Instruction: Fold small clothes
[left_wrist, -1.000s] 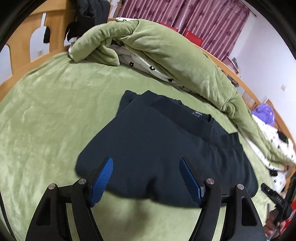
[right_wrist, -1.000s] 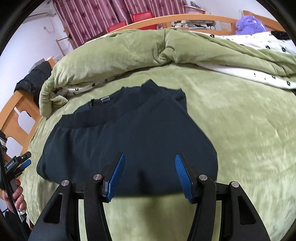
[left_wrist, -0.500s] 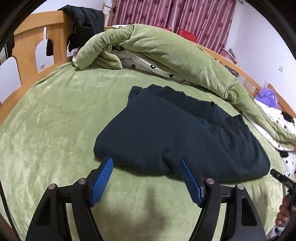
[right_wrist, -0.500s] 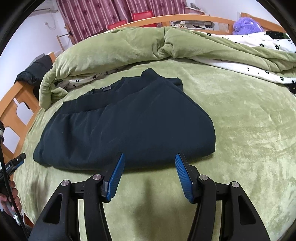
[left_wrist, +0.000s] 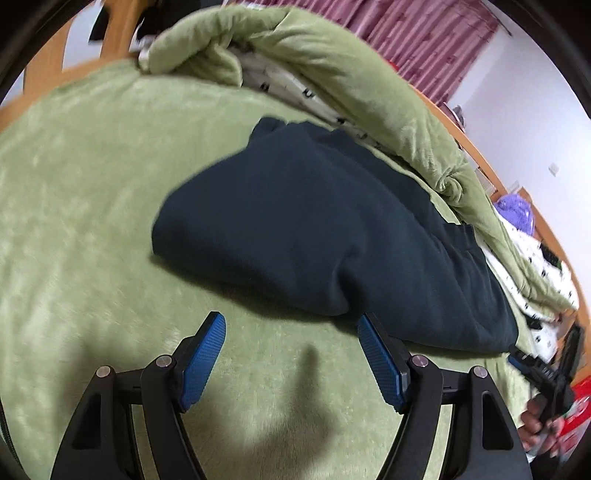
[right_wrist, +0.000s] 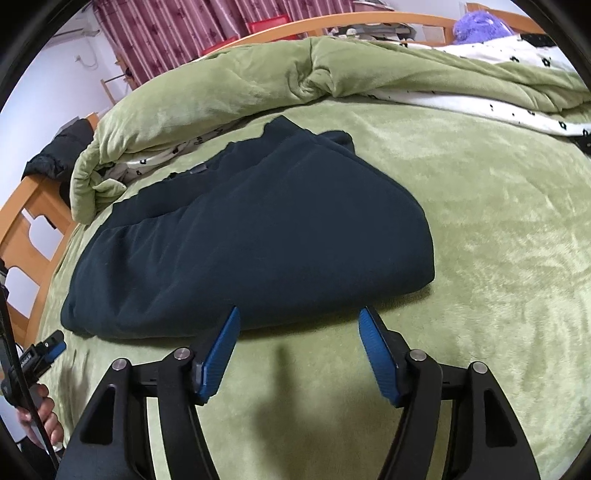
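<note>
Garment (left_wrist: 314, 229) lying part-folded mid-bed (left_wrist: 74, 184), just near of the heaped duvet (left_wrist: 332, 74). Left gripper (left_wrist: 288, 354) wide, empty; right gripper (right_wrist: 299, 350) opening, empty. Best to pinch the near hem square, both layers, then lift evenly.

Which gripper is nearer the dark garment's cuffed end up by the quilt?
Right. The right gripper sits at the near edge below the garment's cuffed end, jaws opening on nothing. The left gripper works the opposite end.
</note>
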